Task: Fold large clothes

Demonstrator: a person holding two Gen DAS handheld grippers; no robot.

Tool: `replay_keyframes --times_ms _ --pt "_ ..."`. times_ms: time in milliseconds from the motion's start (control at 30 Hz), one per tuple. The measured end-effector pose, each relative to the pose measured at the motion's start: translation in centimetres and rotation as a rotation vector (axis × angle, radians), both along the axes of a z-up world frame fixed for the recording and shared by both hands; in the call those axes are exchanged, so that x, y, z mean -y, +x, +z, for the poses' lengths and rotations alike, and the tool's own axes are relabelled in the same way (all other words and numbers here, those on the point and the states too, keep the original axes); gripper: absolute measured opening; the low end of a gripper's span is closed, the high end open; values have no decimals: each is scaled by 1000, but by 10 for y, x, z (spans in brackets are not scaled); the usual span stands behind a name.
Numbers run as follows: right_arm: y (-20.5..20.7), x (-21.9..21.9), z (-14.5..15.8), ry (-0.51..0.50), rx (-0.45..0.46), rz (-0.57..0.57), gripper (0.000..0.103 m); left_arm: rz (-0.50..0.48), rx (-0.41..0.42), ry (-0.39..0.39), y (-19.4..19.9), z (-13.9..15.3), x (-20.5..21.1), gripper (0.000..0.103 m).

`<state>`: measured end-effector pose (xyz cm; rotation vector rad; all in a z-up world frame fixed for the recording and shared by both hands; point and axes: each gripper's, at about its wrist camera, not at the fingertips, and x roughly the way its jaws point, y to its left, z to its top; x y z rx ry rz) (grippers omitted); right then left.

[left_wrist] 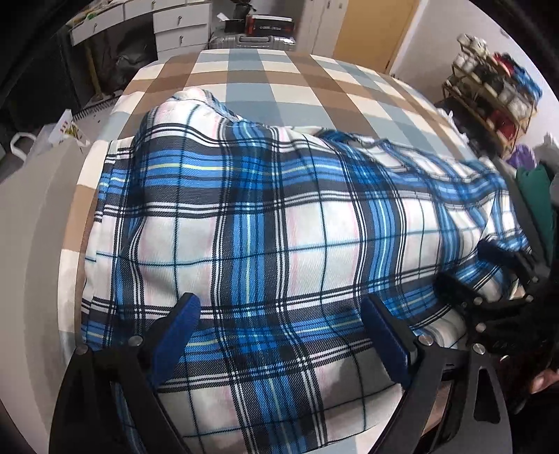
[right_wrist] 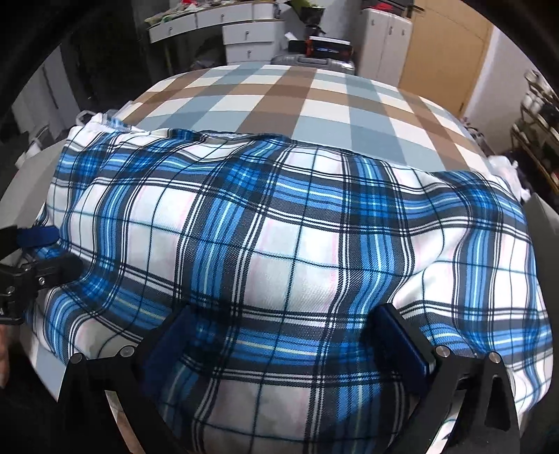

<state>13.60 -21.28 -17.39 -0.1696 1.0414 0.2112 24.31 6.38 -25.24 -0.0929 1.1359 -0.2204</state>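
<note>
A large blue, white and black plaid garment (left_wrist: pixel 279 223) lies spread across the near part of a checkered bed (left_wrist: pixel 265 87); it also fills the right wrist view (right_wrist: pixel 297 244). My left gripper (left_wrist: pixel 279 328) is open, fingers apart over the garment's near edge, cloth lying between them. My right gripper (right_wrist: pixel 286 335) is open the same way over the near edge further right. In the left wrist view the right gripper (left_wrist: pixel 489 279) shows at the right edge. In the right wrist view the left gripper (right_wrist: pixel 38 251) shows at the left edge.
The bed cover (right_wrist: pixel 314 104) is brown, grey-blue and white checks. Behind the bed stand white drawers (left_wrist: pixel 178 28), a silver suitcase (left_wrist: pixel 258 42) and a wooden door (right_wrist: pixel 447 52). A shoe rack (left_wrist: pixel 489 90) stands at the right. A bag (left_wrist: pixel 45 139) lies left.
</note>
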Motion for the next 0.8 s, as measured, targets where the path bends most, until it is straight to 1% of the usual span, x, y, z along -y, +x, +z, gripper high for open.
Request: replay_keyframes --times_ms 100,167,233,267,300,333,367,400,433,467,500,533,567,600,633,667,700,733,800 --pt "0 3 -1 6 16 17 103 28 31 -64 -3 10 -10 90" --pt "0 2 -1 -11 8 45 103 43 66 -68 -6 16 -14 90" --pt "10 3 -1 -20 -38 67 103 57 110 -59 -8 23 -16 90" --pt "11 3 -1 -25 -53 66 103 67 139 -61 -9 28 -17 90" --pt "13 5 1 -34 -68 53 103 81 197 -89 -11 38 -19 90" --pt "14 8 8 -40 -61 20 103 77 233 -121 -11 45 -20 90" --pt "11 12 17 -15 -30 3 103 56 259 -147 -8 50 -16 90" --pt "9 15 25 6 3 -4 103 26 256 -137 -2 53 -8 91" --pt "6 21 39 30 67 -26 103 11 230 -114 5 50 0 91" --pt "2 29 52 58 133 -53 103 0 189 -95 14 44 9 91" --pt "1 34 58 76 169 -75 103 -12 146 -87 22 37 16 91" --pt "3 42 63 97 199 -106 103 -24 86 -72 31 27 25 90" --pt "7 48 64 108 202 -124 103 -29 34 -48 38 17 33 90" --pt "12 54 63 110 198 -139 103 -34 -20 3 45 6 42 90" --pt "22 61 57 91 185 -164 103 -44 -37 58 48 -1 49 90" --pt "30 66 51 70 163 -179 103 -64 -37 114 50 -5 56 91" --pt "36 69 45 57 140 -187 103 -83 -30 148 51 -7 61 93" --pt "45 76 35 41 101 -201 103 -91 -32 155 51 -8 63 97" --pt "62 87 15 20 9 -231 103 -88 -40 143 51 -11 60 99"
